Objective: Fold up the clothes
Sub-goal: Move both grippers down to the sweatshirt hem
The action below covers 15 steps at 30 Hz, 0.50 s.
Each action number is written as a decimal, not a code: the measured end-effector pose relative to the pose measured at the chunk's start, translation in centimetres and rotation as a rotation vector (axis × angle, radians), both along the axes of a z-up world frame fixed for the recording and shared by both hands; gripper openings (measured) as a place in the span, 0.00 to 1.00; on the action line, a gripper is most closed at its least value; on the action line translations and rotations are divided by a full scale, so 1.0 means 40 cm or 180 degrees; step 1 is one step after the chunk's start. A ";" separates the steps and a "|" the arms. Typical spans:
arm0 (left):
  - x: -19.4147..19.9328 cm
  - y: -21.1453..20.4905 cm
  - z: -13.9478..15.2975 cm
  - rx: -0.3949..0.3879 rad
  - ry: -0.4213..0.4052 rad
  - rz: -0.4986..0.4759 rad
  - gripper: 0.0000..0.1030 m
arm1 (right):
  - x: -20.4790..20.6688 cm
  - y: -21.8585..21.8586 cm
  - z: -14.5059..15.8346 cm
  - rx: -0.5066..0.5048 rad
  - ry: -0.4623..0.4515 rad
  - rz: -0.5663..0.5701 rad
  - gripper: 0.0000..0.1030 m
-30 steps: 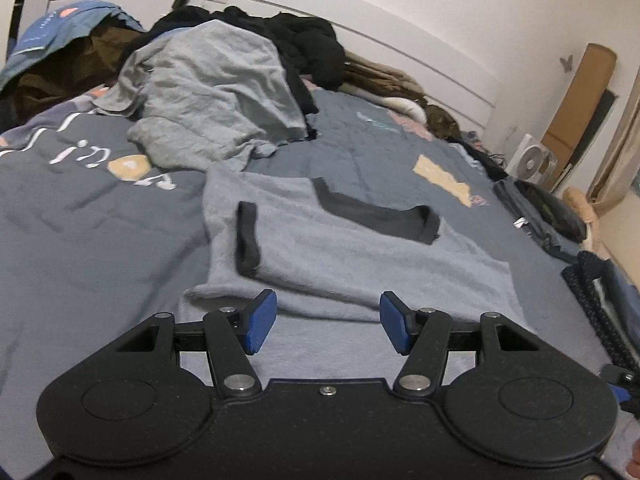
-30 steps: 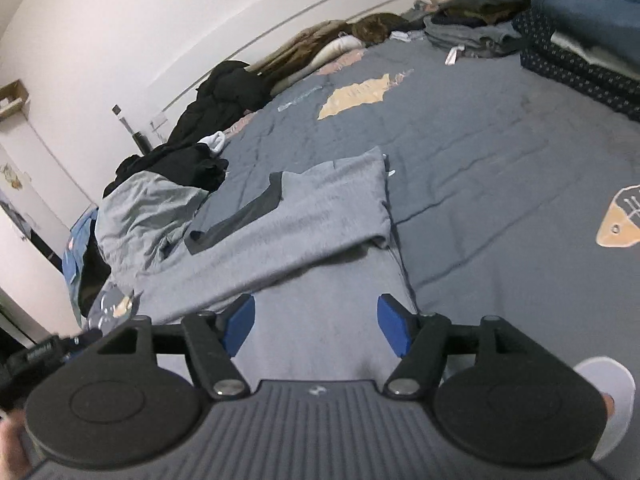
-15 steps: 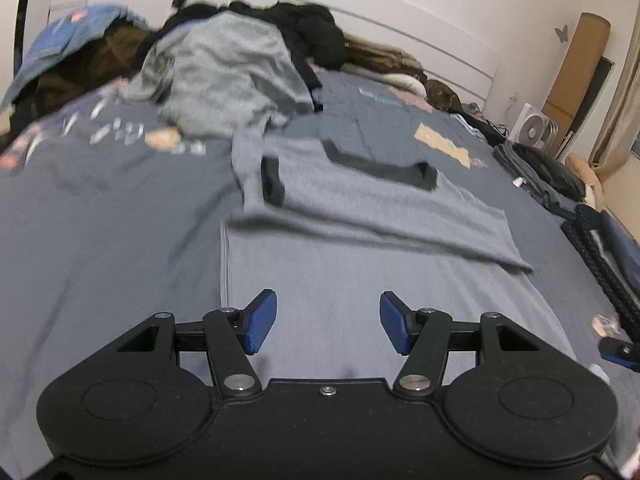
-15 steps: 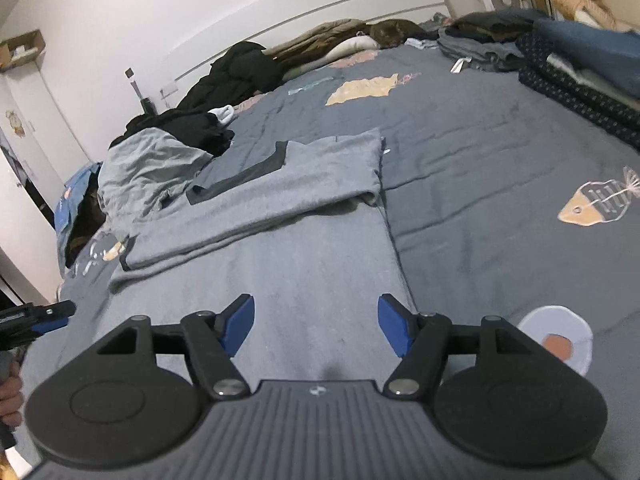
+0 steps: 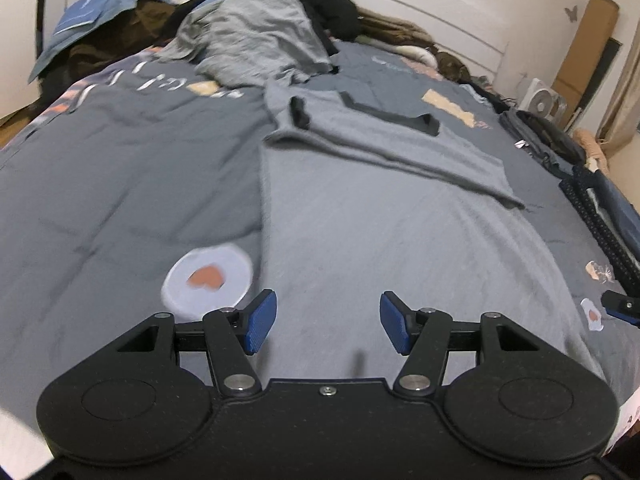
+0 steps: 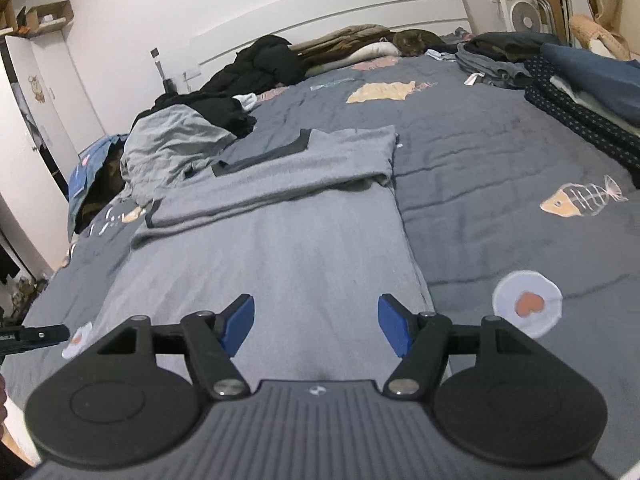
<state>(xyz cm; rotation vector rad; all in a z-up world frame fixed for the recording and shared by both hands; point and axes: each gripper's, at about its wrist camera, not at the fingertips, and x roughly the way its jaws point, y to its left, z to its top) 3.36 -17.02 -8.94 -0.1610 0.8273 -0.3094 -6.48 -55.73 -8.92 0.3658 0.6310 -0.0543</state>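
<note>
My left tool [image 5: 328, 322] and right tool [image 6: 316, 326] both apart, empty, half-folded grey knit shirt with dark collar [image 5: 380, 200] spread just ahead on the bed [image 5: 120, 184]

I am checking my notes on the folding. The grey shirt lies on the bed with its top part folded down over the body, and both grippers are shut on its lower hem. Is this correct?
Not quite. The grey shirt does lie on the bed with its top part folded over, but neither gripper grips it. The left wrist view shows the left gripper open and empty, and the right wrist view shows the same for the right gripper.
</note>
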 end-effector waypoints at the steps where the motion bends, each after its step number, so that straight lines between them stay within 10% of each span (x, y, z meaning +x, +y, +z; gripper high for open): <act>1: -0.009 0.008 0.000 0.0011 0.0036 0.0017 0.55 | -0.011 0.000 -0.001 0.0010 0.0021 -0.0001 0.65; 15: -0.082 0.032 -0.003 0.0330 0.0928 -0.0303 0.55 | -0.094 0.013 0.051 0.0086 0.0456 0.0116 0.66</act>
